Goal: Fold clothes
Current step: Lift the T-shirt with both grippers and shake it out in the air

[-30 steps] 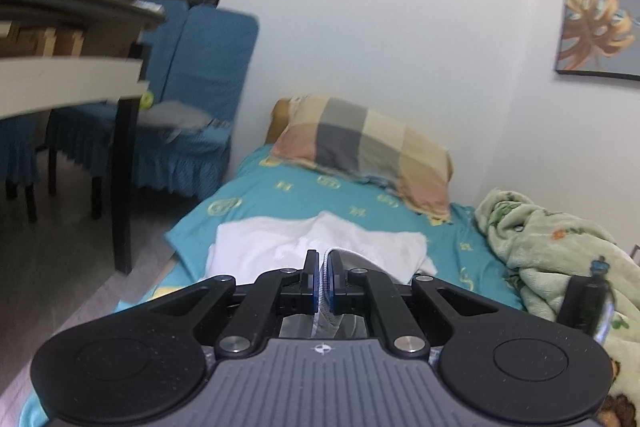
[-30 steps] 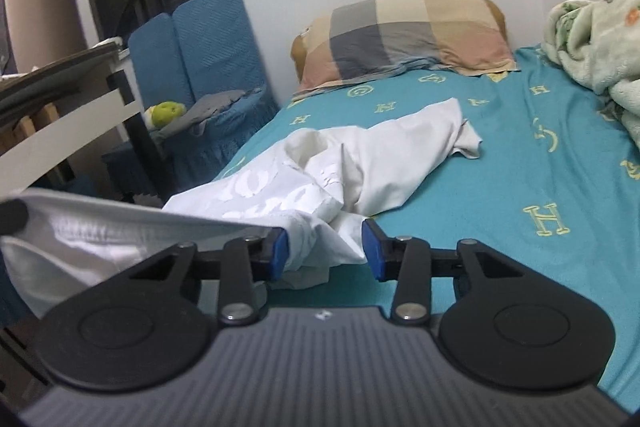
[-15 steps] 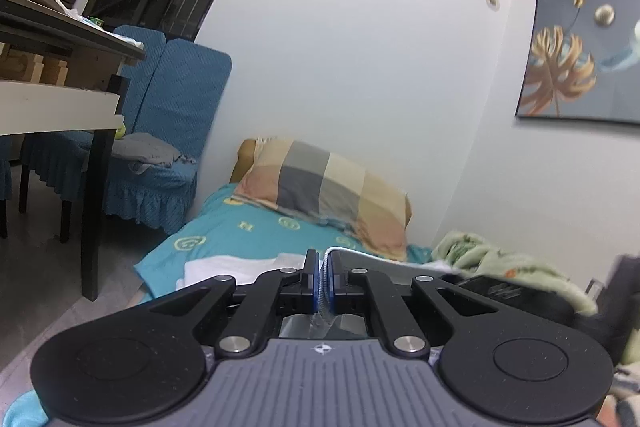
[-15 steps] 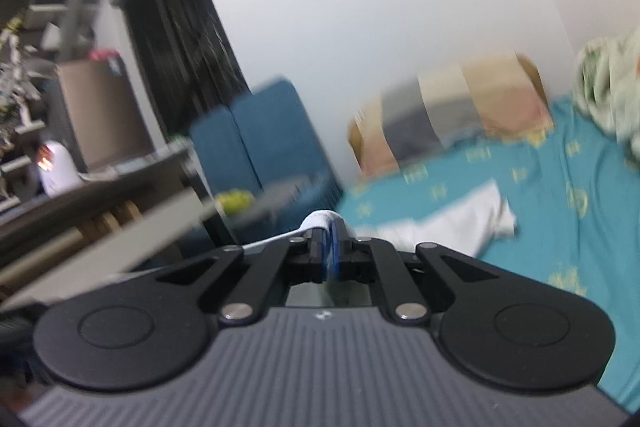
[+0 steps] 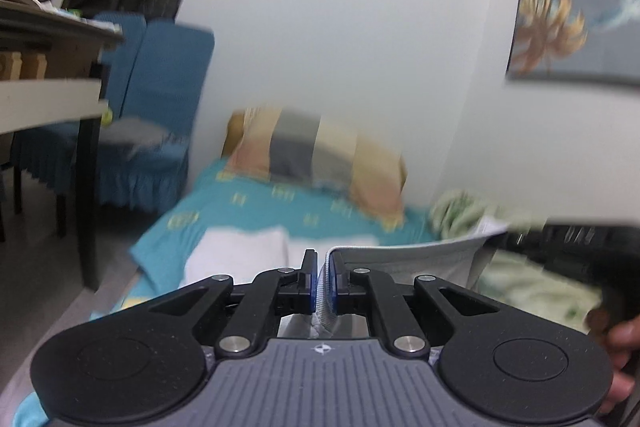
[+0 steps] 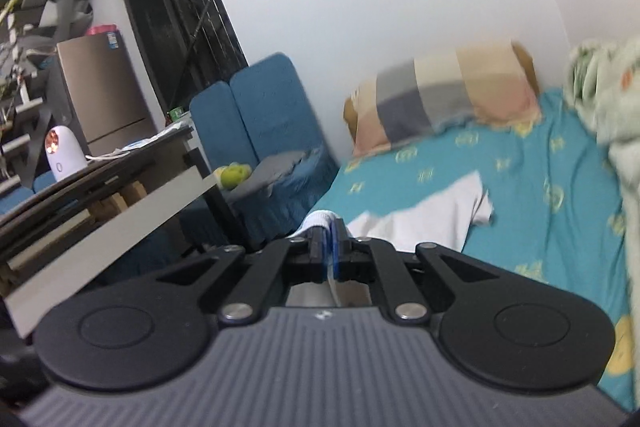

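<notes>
Above the near end of the turquoise patterned bed sheet (image 6: 520, 187), both grippers carry one white fabric garment (image 6: 432, 223); the left gripper (image 5: 320, 283) has its jaws pressed together on a ribbed white edge, and this edge runs away toward 3 o'clock as a stretched band, up to the blurred dark shape of the other tool. The right gripper (image 6: 329, 247) also has its jaws pinching a white fold; the rest of the garment lies on the sheet toward 1 o'clock from it, with its long axis pointing to the checked beige and grey pillow (image 6: 444, 95) at the head of the bed. So the held edge lies across, between the two hands, and the loose body lies forward of both; I judge neither hand is clearly nearer. The left view is blurred, so finer detail I cannot tell.
</notes>
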The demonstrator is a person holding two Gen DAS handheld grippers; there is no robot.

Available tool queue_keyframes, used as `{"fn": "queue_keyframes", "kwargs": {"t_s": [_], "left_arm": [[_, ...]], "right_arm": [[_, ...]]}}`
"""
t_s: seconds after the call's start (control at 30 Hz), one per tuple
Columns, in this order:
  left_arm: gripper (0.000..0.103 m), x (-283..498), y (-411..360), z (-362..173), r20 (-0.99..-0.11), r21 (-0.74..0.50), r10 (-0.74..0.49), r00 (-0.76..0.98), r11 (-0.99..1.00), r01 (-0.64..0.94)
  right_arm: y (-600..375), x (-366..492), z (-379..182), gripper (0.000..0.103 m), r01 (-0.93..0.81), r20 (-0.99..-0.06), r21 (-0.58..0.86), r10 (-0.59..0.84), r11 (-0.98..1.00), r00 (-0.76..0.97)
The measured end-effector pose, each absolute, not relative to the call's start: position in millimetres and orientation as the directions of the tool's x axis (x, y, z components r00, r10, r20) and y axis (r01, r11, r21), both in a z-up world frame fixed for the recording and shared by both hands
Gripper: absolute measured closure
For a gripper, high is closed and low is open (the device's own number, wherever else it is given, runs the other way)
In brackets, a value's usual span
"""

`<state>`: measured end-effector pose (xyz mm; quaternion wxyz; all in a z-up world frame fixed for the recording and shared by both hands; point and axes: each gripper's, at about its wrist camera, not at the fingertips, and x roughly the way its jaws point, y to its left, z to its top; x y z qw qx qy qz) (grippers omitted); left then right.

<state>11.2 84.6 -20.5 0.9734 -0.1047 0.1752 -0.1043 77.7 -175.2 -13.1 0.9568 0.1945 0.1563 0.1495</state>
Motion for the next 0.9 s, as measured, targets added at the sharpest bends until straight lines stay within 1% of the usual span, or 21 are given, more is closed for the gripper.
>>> {"fn": "queue_keyframes", "kwargs": {"t_s": [0.07, 0.1, 0.13, 0.17, 0.27, 0.3, 0.33, 0.4, 0.5, 0.63, 0.87, 0.9], "left_arm": [[0.090, 16, 82, -28, -0.368, -0.218, -0.238, 0.899, 0.962, 0.166], [0.085, 19, 80, -32, -0.391, -0.206, -0.237, 0.889, 0.964, 0.166], [0.078, 21, 79, -36, -0.413, -0.196, -0.235, 0.880, 0.966, 0.166], [0.076, 21, 78, -39, -0.429, -0.188, -0.234, 0.872, 0.968, 0.167], [0.063, 26, 73, -47, -0.492, -0.171, -0.247, 0.835, 0.968, 0.186], [0.056, 28, 71, -50, -0.512, -0.166, -0.251, 0.821, 0.967, 0.192], [0.052, 30, 69, -53, -0.533, -0.159, -0.255, 0.807, 0.967, 0.200], [0.052, 31, 62, -59, -0.572, -0.141, -0.266, 0.776, 0.964, 0.227], [0.050, 30, 52, -63, -0.593, -0.114, -0.285, 0.753, 0.955, 0.272], [0.042, 22, 43, -62, -0.574, -0.098, -0.329, 0.750, 0.937, 0.336], [0.039, 17, 23, -61, -0.548, -0.064, -0.358, 0.756, 0.919, 0.388], [0.039, 18, 22, -62, -0.551, -0.059, -0.345, 0.760, 0.924, 0.378]], "right_arm": [[-174, 78, -15, 0.097, -0.233, -0.240, 0.421, 0.356, 0.877, 0.903], [-172, 77, -15, 0.097, -0.238, -0.239, 0.415, 0.358, 0.878, 0.903], [-171, 76, -15, 0.097, -0.242, -0.238, 0.411, 0.360, 0.879, 0.902], [-170, 74, -17, 0.097, -0.244, -0.238, 0.409, 0.361, 0.879, 0.902], [-173, 72, -17, 0.097, -0.248, -0.237, 0.415, 0.368, 0.875, 0.899], [-173, 73, -17, 0.097, -0.246, -0.238, 0.416, 0.366, 0.875, 0.900], [-174, 73, -17, 0.097, -0.244, -0.238, 0.418, 0.365, 0.875, 0.900], [-176, 74, -16, 0.097, -0.242, -0.237, 0.421, 0.363, 0.874, 0.901], [-177, 74, -16, 0.097, -0.233, -0.237, 0.419, 0.353, 0.878, 0.905], [-178, 73, -17, 0.097, -0.225, -0.238, 0.424, 0.347, 0.877, 0.907], [-177, 69, -13, 0.097, -0.246, -0.216, 0.436, 0.365, 0.866, 0.905], [-176, 68, -12, 0.097, -0.249, -0.213, 0.433, 0.367, 0.866, 0.906]]}}
